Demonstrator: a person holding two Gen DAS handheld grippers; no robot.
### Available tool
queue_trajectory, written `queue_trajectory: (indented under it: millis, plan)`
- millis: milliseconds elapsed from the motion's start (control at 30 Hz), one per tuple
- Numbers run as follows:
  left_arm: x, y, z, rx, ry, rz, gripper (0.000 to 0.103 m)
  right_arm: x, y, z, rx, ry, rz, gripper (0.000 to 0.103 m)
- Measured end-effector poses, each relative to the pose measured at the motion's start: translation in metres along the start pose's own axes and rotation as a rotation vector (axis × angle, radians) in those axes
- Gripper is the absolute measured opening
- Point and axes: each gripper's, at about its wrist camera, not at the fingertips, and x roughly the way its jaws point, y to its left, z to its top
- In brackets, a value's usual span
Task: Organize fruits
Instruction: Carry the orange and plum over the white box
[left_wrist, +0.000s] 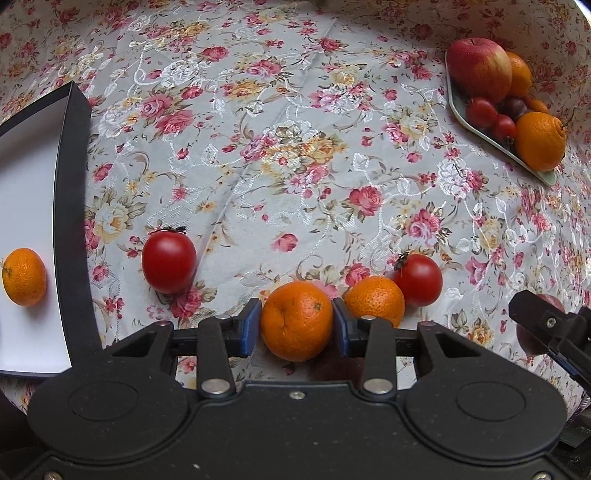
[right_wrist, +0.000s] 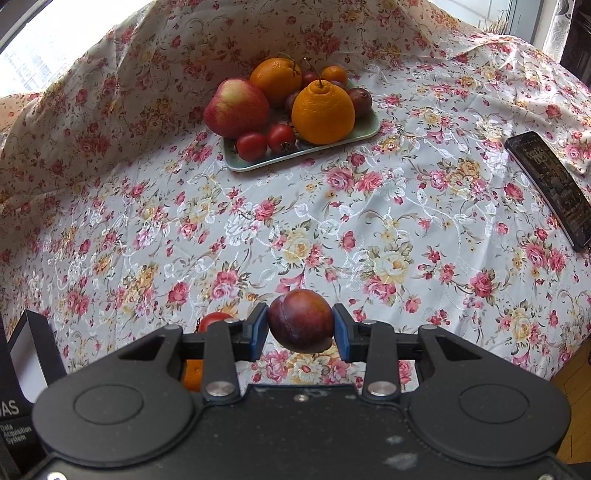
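My left gripper (left_wrist: 297, 325) is shut on an orange (left_wrist: 296, 320) low over the flowered cloth. Beside it lie a small mandarin (left_wrist: 375, 299) and two tomatoes (left_wrist: 421, 277) (left_wrist: 168, 261). A black box lid with a white inside (left_wrist: 72, 206) at the left holds one mandarin (left_wrist: 24, 277). My right gripper (right_wrist: 300, 330) is shut on a dark plum (right_wrist: 300, 319), held above the cloth; it also shows at the right edge of the left wrist view (left_wrist: 546, 328). A pale green tray (right_wrist: 258, 160) at the back holds an apple (right_wrist: 236, 107), oranges, plums and small tomatoes.
A black phone-like box (right_wrist: 550, 188) lies at the right on the cloth. A black and white box (right_wrist: 29, 354) stands at the lower left of the right wrist view. The table edge and wooden floor show at the lower right (right_wrist: 572, 373).
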Motion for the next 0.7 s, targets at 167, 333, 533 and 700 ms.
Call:
queue_trajectory:
  millis: [167, 333, 533, 700]
  plan:
    - [-0.016, 0.004, -0.002, 0.007, -0.034, -0.023, 0.047, -0.005, 0.006, -0.001, -0.013, -0.002, 0.015, 0.038]
    - [-0.048, 0.016, 0.003, 0.007, -0.114, -0.049, 0.047, -0.008, 0.011, 0.001, -0.008, 0.006, 0.02, 0.038]
    - [-0.084, 0.044, 0.017, -0.029, -0.204, -0.023, 0.048, -0.008, 0.026, 0.0, -0.017, 0.015, 0.023, 0.038]
    - [-0.102, 0.075, 0.029, -0.071, -0.239, 0.01, 0.048, -0.012, 0.049, -0.005, -0.055, 0.019, 0.044, 0.038]
